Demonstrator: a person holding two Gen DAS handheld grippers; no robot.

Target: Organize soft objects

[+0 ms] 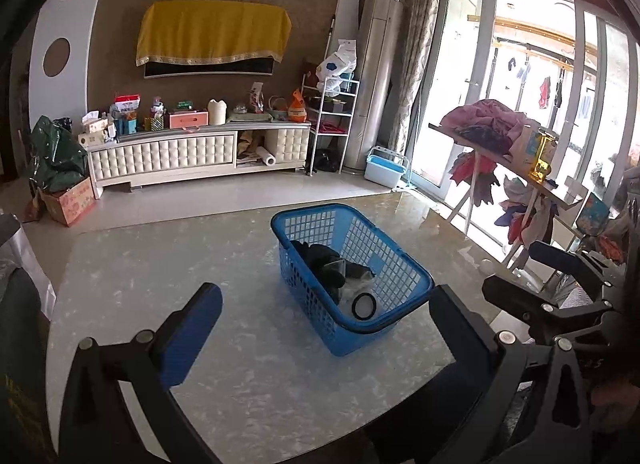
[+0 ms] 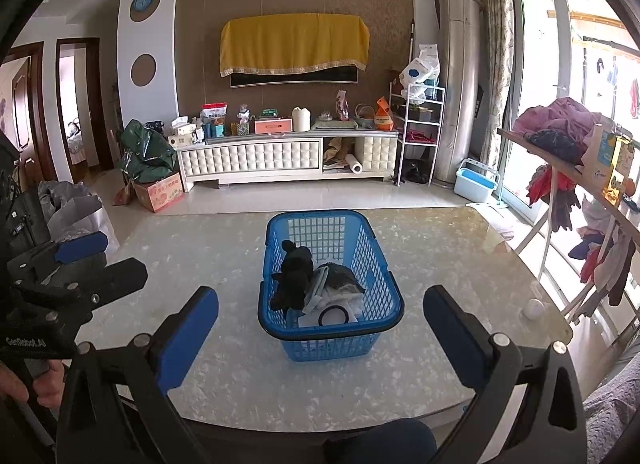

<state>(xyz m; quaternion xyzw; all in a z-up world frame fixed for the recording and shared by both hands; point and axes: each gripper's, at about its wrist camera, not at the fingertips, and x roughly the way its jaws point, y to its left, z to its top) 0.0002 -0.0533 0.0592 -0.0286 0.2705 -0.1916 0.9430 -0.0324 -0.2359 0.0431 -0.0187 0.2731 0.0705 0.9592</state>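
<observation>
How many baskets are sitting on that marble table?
1. A blue basket sits near the middle of the table, holding dark and pale soft items. Nothing else basket-like shows on the tabletop, though the near edge lies hidden behind the fingers.

Basket (image 2: 330, 316) in middle of table (image 2: 240, 380), clothes (image 2: 316, 284) inside; small ball (image 2: 534, 309) at right edge; TV cabinet (image 2: 288, 160) behind.
</observation>
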